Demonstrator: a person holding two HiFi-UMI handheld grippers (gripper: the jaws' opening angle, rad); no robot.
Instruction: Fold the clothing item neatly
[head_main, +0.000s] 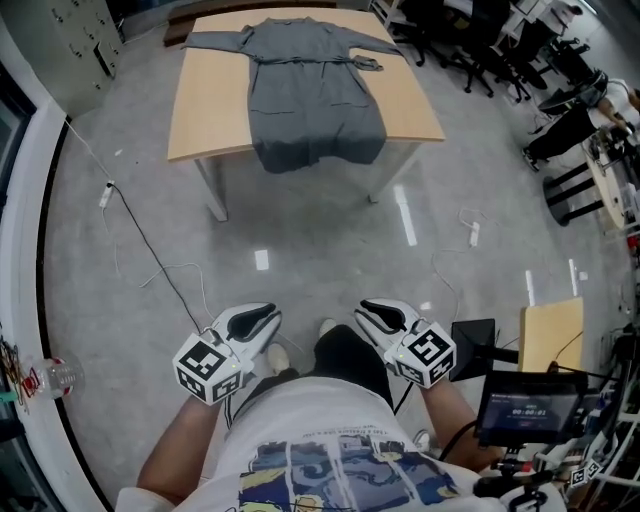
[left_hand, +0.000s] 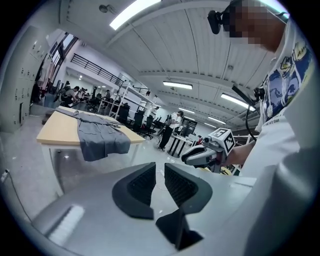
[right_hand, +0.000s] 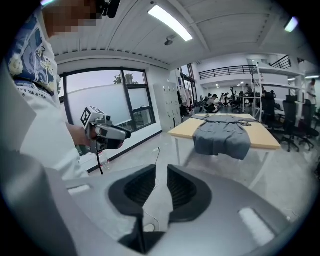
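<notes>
Left hand-held gripper (left_hand: 160, 171), right hand-held gripper (right_hand: 161, 171): ajar; empty (gaps plain in own views)

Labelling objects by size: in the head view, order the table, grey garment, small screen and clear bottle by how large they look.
1. table
2. grey garment
3. small screen, though nearer the camera
4. clear bottle

The person's hands are hidden beneath the left claw (head_main: 268, 318) and the right claw (head_main: 366, 314). The gray garment (head_main: 312, 95) lies too far off to tell its fastenings. The worktop (head_main: 210, 100) hides its own far legs.
</notes>
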